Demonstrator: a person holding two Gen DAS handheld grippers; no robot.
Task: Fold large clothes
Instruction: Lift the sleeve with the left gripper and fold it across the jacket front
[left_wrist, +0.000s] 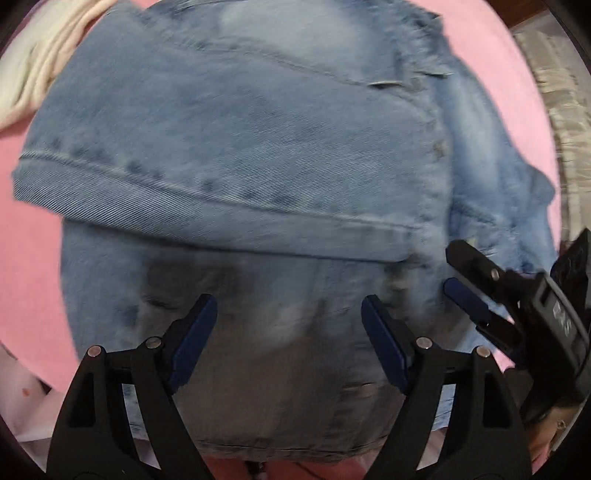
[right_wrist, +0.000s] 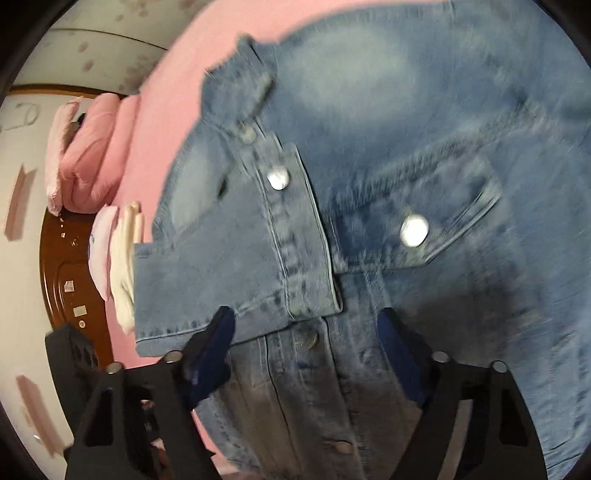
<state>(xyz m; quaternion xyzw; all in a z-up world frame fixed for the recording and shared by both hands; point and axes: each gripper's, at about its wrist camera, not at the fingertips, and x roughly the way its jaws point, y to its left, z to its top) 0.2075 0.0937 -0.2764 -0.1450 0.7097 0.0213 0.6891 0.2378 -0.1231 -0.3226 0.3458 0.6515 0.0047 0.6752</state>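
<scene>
Clothes (left_wrist: 33, 70), cream, lie beside jacket (left_wrist: 240, 140) on pink bed (left_wrist: 29, 240); sleeve folded across it; left gripper (left_wrist: 288, 332) and right gripper (right_wrist: 306, 354) jaws spread, empty

Home bedroom, pink bedsheet (right_wrist: 162, 122) lying across the frame, folded pink quilt (right_wrist: 92, 155) sitting at left, carved wooden headboard (right_wrist: 70, 280) showing lower left, folded cream clothes (left_wrist: 33, 70) resting upper left.
</scene>
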